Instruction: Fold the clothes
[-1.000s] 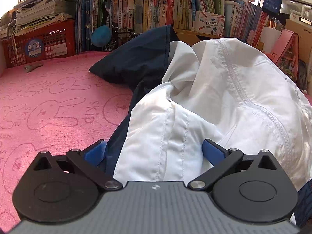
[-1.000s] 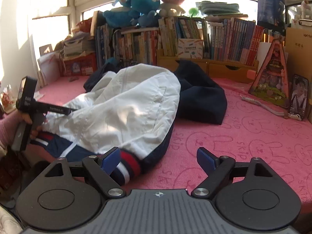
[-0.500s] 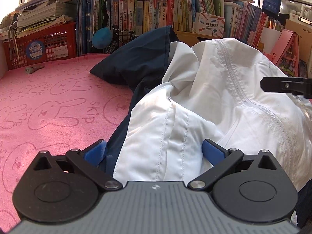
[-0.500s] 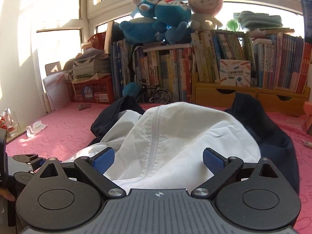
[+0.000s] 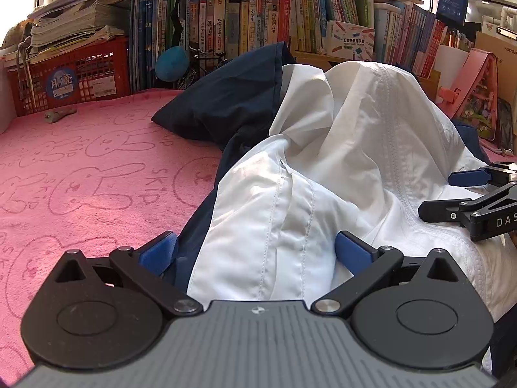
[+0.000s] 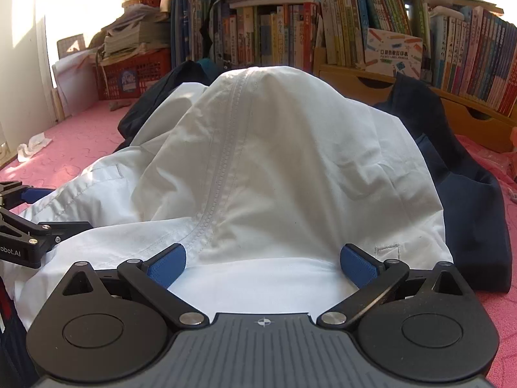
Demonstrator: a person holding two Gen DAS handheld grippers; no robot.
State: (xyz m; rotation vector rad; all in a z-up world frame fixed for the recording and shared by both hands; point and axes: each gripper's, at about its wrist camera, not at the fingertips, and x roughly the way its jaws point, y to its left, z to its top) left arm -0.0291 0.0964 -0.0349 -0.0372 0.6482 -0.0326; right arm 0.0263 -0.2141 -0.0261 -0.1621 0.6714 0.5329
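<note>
Two tools, both spread wide and gripping nothing yet: the left tool (image 5: 255,249) and right tool (image 6: 261,258) each straddle the near edge of the jacket (image 6: 274,161), which sits in a puffy white-and-navy heap on the pink blanket (image 5: 80,168). My guess is they're lined up to pinch the hem and pull it flat. Bookshelf (image 6: 355,32) and a red basket (image 5: 80,77) crowd the far edge, so not much room to spread out.
</note>
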